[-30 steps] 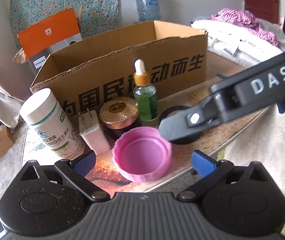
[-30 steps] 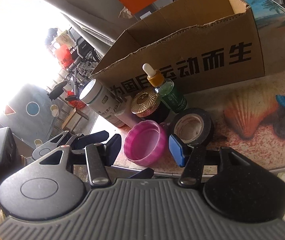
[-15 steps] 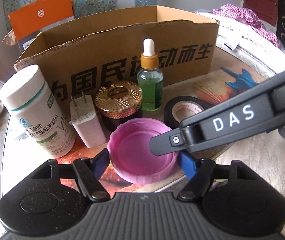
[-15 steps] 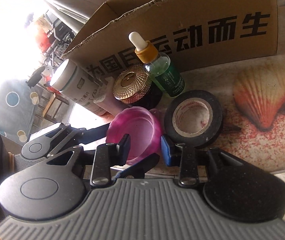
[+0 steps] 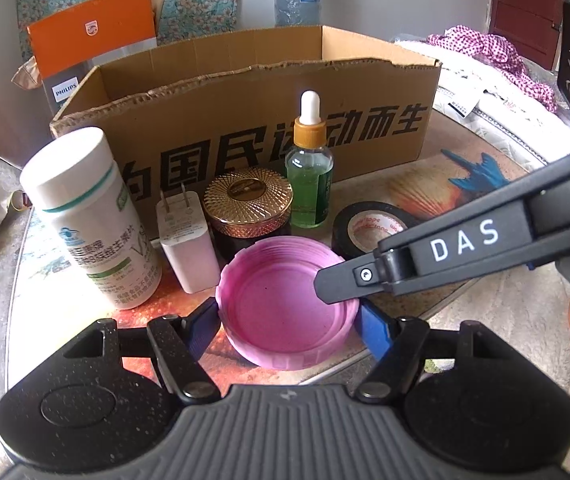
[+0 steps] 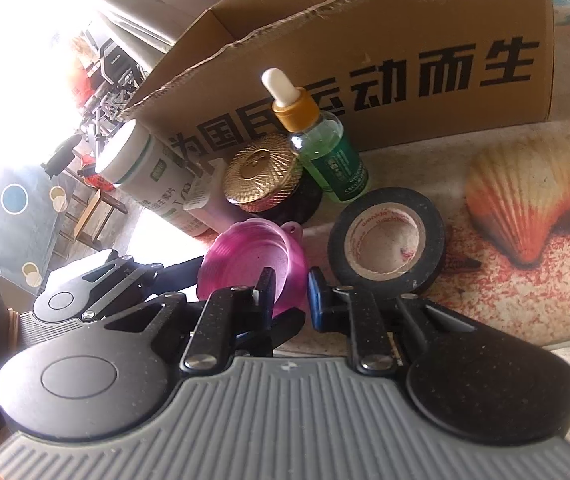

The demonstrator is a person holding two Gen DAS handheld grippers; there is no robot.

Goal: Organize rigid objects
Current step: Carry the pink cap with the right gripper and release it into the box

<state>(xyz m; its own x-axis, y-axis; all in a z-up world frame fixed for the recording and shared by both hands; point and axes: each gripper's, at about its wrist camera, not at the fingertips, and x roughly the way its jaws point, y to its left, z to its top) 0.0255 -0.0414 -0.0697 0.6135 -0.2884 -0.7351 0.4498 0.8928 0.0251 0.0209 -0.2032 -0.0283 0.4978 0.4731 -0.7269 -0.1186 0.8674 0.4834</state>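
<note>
A second ago both our grippers stood wider, but now our left gripper (image 5: 287, 320) squeezes the pink lid (image 5: 285, 300) by its sides at the table edge (image 5: 425, 312) while our right gripper (image 6: 291, 290) pinches its rim, tilted down, black tape (image 6: 387, 242) just beside.

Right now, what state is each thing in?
pink lid: open side up
left gripper: shut across pink lid
right gripper: shut on its rim
cardboard box: open-topped
dropper bottle: upright, capped
white bottle: upright, capped
gold-lidded jar: closed
charger: standing, prongs up
tape roll: lying flat
</note>
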